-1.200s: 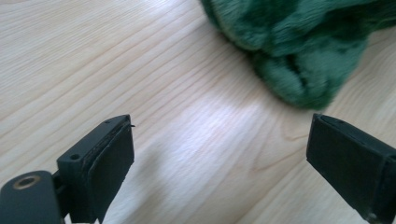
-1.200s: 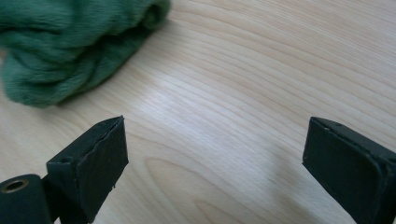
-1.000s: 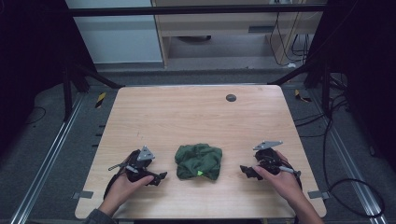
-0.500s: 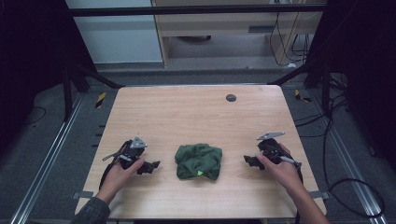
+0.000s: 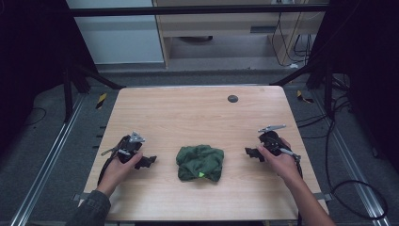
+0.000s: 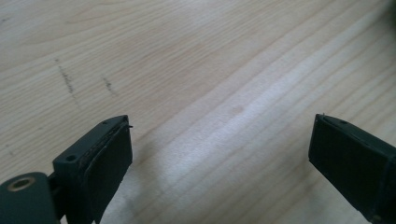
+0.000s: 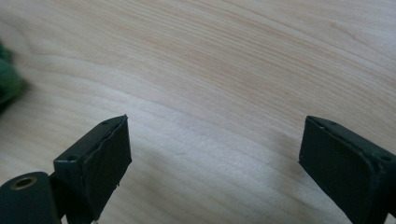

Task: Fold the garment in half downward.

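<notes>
A crumpled dark green cloth (image 5: pixel 200 163) with a small bright green tag lies on the wooden table (image 5: pixel 197 113), near its front middle. My left gripper (image 5: pixel 149 161) rests low over the table to the cloth's left, a hand around it. In the left gripper view its jaws stand wide apart over bare wood (image 6: pixel 219 158). To the right of the cloth, my right gripper (image 5: pixel 250 153) is held by the other hand. Its jaws are also wide apart with nothing between them (image 7: pixel 215 158), and an edge of the green cloth (image 7: pixel 8 86) shows at the far left of the right gripper view.
A small dark round hole cover (image 5: pixel 232 98) sits near the table's far edge. Cables (image 5: pixel 343 188) trail on the floor to the right. Black frame legs (image 5: pixel 70 89) stand beyond the table's back corners.
Both hands have shifted their grippers slightly outward and forward from the table's front edge. The cloth has not moved.
</notes>
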Tool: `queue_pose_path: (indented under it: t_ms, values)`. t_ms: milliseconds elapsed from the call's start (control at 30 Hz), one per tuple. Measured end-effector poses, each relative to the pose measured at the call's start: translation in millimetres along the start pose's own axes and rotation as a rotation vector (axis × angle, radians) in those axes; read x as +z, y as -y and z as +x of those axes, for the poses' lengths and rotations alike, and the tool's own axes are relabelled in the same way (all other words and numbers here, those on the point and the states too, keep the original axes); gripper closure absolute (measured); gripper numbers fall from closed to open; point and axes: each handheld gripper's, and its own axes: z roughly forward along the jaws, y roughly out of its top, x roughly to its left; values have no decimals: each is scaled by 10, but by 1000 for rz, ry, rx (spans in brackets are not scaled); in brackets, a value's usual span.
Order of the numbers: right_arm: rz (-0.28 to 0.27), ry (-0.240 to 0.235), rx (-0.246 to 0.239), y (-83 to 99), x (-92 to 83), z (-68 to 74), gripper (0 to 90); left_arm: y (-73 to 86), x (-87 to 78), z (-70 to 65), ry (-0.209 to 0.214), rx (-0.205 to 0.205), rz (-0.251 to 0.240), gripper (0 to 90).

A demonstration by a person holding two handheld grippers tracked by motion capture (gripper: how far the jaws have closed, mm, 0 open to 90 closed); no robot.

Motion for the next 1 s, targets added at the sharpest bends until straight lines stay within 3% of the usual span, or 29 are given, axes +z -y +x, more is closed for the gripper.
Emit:
queue_pose_path:
  t_ms: [133, 367, 700, 1000]
  values:
    - [-4, 48, 27, 4, 50, -63, 100, 4, 43, 81, -32, -17, -17, 61]
    - [-24, 80, 79, 2, 80, -134, 108, 13, 98, 168, -48, -48, -29, 66]
    - [-46, 100, 96, 4, 129, -133, 100, 37, 140, 207, -36, -69, -52, 41]
    - [-82, 144, 63, 24, 189, -95, 68, 82, 174, 207, -36, -60, -105, 8]
